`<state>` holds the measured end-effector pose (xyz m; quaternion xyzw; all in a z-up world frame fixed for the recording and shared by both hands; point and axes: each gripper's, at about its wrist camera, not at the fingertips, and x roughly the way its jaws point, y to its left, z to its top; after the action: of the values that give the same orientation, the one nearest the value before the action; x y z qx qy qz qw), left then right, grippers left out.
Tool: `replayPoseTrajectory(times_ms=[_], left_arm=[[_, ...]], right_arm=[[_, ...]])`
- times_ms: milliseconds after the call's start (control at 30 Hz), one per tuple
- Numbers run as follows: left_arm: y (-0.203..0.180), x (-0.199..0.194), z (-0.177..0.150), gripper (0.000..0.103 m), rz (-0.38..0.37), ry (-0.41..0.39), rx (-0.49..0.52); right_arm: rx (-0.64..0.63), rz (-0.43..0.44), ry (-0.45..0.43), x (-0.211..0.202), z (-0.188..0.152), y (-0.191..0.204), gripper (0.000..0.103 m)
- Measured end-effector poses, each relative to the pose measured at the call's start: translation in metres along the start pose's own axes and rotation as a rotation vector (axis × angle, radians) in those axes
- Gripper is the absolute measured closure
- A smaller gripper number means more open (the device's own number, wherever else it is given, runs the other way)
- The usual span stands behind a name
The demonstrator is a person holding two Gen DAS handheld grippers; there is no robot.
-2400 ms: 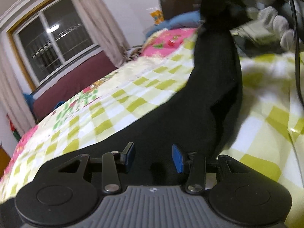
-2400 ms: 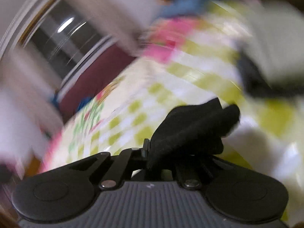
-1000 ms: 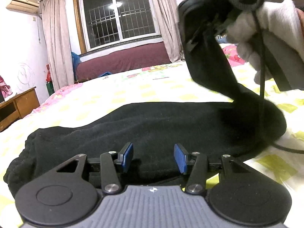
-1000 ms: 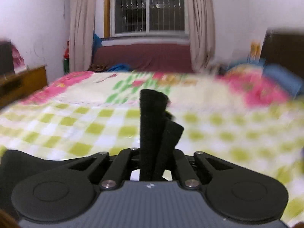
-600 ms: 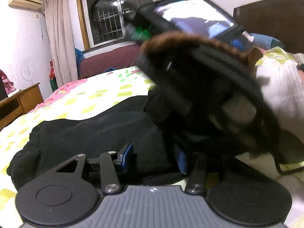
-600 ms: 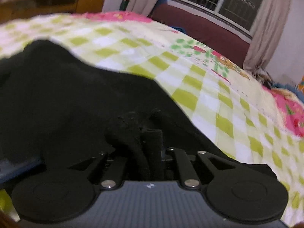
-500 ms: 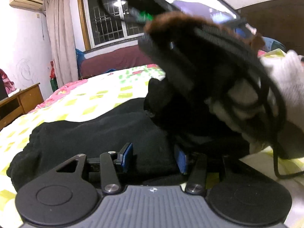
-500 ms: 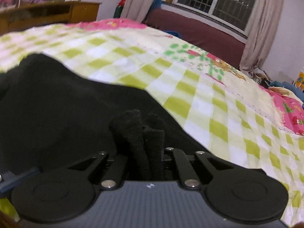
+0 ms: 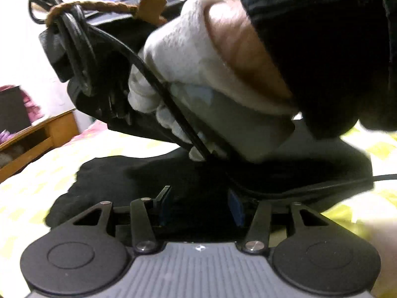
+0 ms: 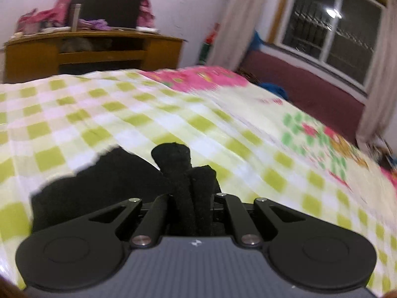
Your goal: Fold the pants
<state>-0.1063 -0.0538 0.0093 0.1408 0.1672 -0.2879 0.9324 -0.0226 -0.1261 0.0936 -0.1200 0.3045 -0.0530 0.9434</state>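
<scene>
The right gripper (image 10: 192,198) is pinching a bunched fold of the black pants (image 10: 178,173), its jaws drawn in tight on the cloth, which is sticking up between them in two thick ridges. Out from that grip, more of the pants is spreading to the left across the checked bedsheet (image 10: 148,114), its ragged edge lying just beyond the gripper's left side. Farther from the pants, the sheet is running on to a pink floral patch, and past the bed a wooden cabinet (image 10: 94,52) is standing against the wall, with a barred window (image 10: 330,27) and curtains off to the right of it.

The left gripper (image 9: 199,207) is sitting low with its jaws held wide, blue pads (image 9: 165,204) well apart and gripping nothing. The pants (image 9: 148,173) are lying directly in front of it, the dark cloth filling the gap between the pads and stretching away over the sheet (image 9: 37,181); whether the pads are touching the cloth cannot be told. Above the pants, a hand in a white glove (image 9: 183,49) is gripping the other gripper's body, a black cable (image 9: 161,92) trailing from it down across the pants toward the left gripper's right finger. A dark sleeve is filling the corner beyond the glove, and a brown braided cord is looped over the cable at the top
</scene>
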Motion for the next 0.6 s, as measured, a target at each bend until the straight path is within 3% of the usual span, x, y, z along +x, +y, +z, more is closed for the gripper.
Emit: replayPoseTrajectory(times_ms=[100,300,500,600], left_arm=[[0.022,0.0,-0.003,0.04,0.042,0.024,-0.069],[0.049,-0.005,-0.016,0.04,0.105,0.068,-0.185],[0.042,-0.023,-0.021,0.04,0.16,0.061,-0.195],[0.036,-0.014,-0.014,0.04,0.186,0.041,-0.197]], right_arm=[[-0.01,0.023,-0.014,0.009,0.013,0.026,0.097],[-0.085,0.055,0.102,0.055,0.006,0.075,0.096],[-0.029,0.073,0.068,0.057,0.012,0.088,0.095],[-0.034,0.07,0.026,0.048,0.016,0.09,0.096]])
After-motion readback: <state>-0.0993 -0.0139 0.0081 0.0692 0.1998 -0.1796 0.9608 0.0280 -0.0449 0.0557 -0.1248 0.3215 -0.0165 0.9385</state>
